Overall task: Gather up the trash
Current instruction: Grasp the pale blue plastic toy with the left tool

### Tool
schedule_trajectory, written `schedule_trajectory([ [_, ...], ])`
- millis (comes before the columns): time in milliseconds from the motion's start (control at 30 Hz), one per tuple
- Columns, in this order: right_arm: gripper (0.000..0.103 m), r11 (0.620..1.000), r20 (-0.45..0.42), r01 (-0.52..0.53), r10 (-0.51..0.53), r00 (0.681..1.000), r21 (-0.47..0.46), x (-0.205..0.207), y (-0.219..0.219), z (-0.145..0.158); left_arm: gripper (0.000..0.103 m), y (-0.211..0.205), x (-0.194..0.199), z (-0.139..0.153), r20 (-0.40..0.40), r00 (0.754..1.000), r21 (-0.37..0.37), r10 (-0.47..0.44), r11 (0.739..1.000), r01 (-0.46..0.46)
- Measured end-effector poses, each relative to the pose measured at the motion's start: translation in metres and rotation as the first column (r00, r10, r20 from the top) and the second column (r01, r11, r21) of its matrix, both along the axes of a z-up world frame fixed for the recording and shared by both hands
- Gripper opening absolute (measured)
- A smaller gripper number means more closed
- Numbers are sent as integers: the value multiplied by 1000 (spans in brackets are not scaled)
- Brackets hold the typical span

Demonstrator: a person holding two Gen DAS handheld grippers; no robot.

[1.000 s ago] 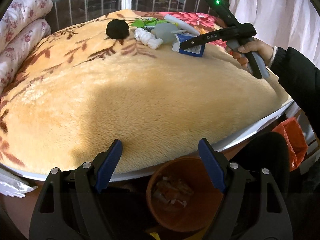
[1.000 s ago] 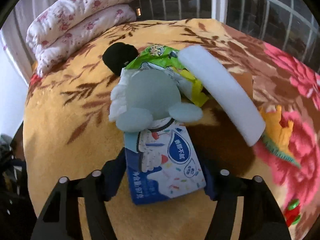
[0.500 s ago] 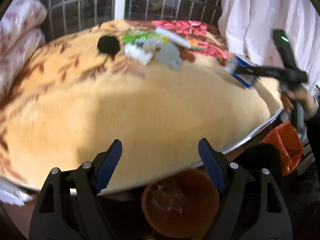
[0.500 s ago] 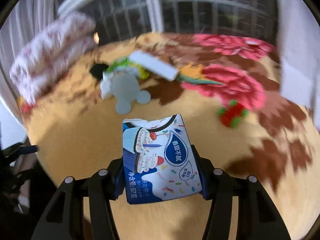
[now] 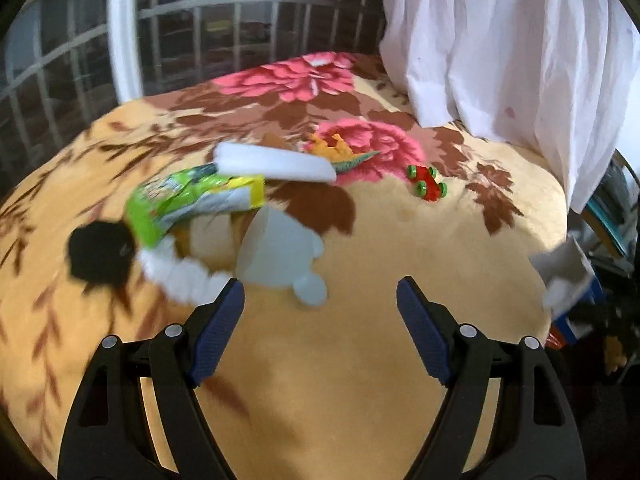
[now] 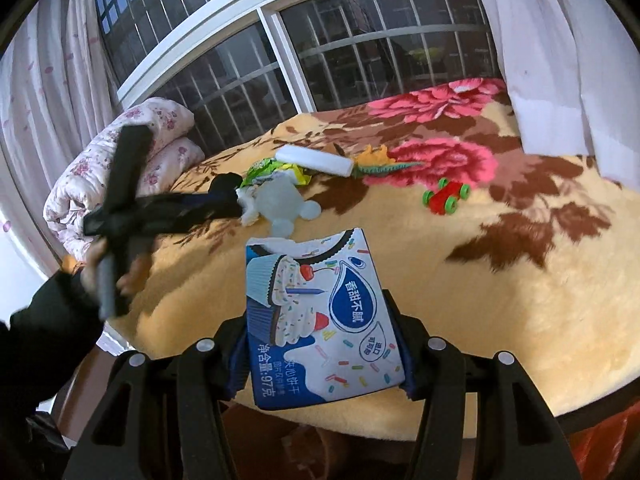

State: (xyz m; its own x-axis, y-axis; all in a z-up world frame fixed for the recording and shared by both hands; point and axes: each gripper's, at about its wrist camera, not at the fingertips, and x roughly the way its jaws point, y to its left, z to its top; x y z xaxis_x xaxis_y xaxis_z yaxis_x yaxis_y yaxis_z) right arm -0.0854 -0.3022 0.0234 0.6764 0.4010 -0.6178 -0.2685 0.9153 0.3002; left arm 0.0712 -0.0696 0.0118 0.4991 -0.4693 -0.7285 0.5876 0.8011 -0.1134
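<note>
My right gripper (image 6: 320, 344) is shut on a blue and white biscuit box (image 6: 320, 320) and holds it above the bed's near edge; the box also shows at the right edge of the left wrist view (image 5: 566, 280). My left gripper (image 5: 320, 312) is open and empty, just in front of a trash pile on the blanket: a pale grey plastic piece (image 5: 280, 256), a white crumpled tissue (image 5: 180, 276), a green snack wrapper (image 5: 192, 204), a white foam bar (image 5: 276, 162) and a black round object (image 5: 100, 252). The left gripper shows in the right wrist view (image 6: 224, 206), reaching the pile.
A red toy car with green wheels (image 5: 426, 184) and an orange-green toy (image 5: 340, 154) lie on the floral blanket (image 5: 400, 240). A white curtain (image 5: 500, 40) hangs at right. Folded quilts (image 6: 120, 160) lie at the bed's left. A window with bars (image 6: 360, 40) is behind.
My left gripper has moved forward over the bed to the trash pile. My right gripper has pulled back from the pile to the bed's edge with the biscuit box in it.
</note>
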Motion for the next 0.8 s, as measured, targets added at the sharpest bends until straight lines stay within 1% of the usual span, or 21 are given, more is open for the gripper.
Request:
schedule_trajectory([
  [200,56,1000,-16,4,-4,1000,-7,0,3,-12,77,-11,40,-16,-47,997,33,-56,998,58],
  [333,56,1000,-31,12,-12,999,19,4,2,-16,77,-21,48,-20,-42,995,51,-93,994,95],
  [367,56,1000,-34,14,-13,999,26,5,2,-17,70,-24,50,-23,-43,994,57,-102,993,104],
  [400,56,999,-35,14,-13,999,31,7,2,-18,54,-26,51,-25,-45,993,64,-111,991,114],
  [433,56,999,-36,14,-13,999,31,8,4,-19,48,-30,53,-29,-57,991,77,-120,989,124],
  [500,56,999,-40,13,-11,999,37,10,6,-21,31,-34,57,-34,-58,992,102,-111,988,116],
  [533,56,999,-41,13,-11,999,41,10,6,-22,30,-34,60,-37,-68,992,103,-110,988,116],
  [567,56,999,-40,15,-14,999,43,10,7,-22,29,-33,61,-38,-78,991,88,-104,990,111],
  [600,56,999,-38,17,-16,999,46,10,8,-22,21,-30,62,-38,-94,990,55,-103,993,108],
  [633,56,999,-37,19,-17,999,49,9,9,-22,17,-28,62,-38,-117,988,18,-105,994,108],
  [667,56,998,-37,21,-19,999,51,9,9,-22,15,-28,60,-37,-123,987,4,-99,995,100],
  [733,56,998,-37,25,-23,999,55,8,10,-22,15,-30,50,-35,-97,993,25,-70,997,73],
  [800,56,998,-36,28,-26,999,56,6,10,-21,13,-30,39,-32,-92,994,12,-53,998,54],
])
